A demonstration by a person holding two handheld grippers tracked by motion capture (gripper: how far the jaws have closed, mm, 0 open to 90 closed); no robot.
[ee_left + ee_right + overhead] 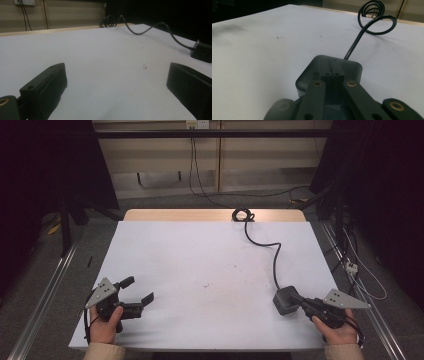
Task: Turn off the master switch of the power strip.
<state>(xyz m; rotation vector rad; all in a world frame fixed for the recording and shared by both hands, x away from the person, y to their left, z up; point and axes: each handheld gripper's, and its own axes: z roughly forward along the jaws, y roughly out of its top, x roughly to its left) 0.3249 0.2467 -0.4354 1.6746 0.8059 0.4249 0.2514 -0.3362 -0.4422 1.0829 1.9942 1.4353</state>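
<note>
Two tongs (134, 291), one adapter (285, 299)

The table (200, 265) is covered with a smooth matt white sheet, bare wood seen at its far edge. The power adapter (285, 299) looks like matt dark plastic, its cable (274, 257) like slightly glossy rubber.

A white table in a dark room, seen from above

The white sheet (200, 270) covers most of the wooden table (210, 214), whose bare edge shows only at the far side, in the upper middle of the frame. Small dark specks (207, 284) lie near the centre of the sheet. Behind the table stands a pale wall panel (165, 160) with a socket (196, 124) at the top. Thin wires (367, 275) lie on the grey floor at the right edge
</note>
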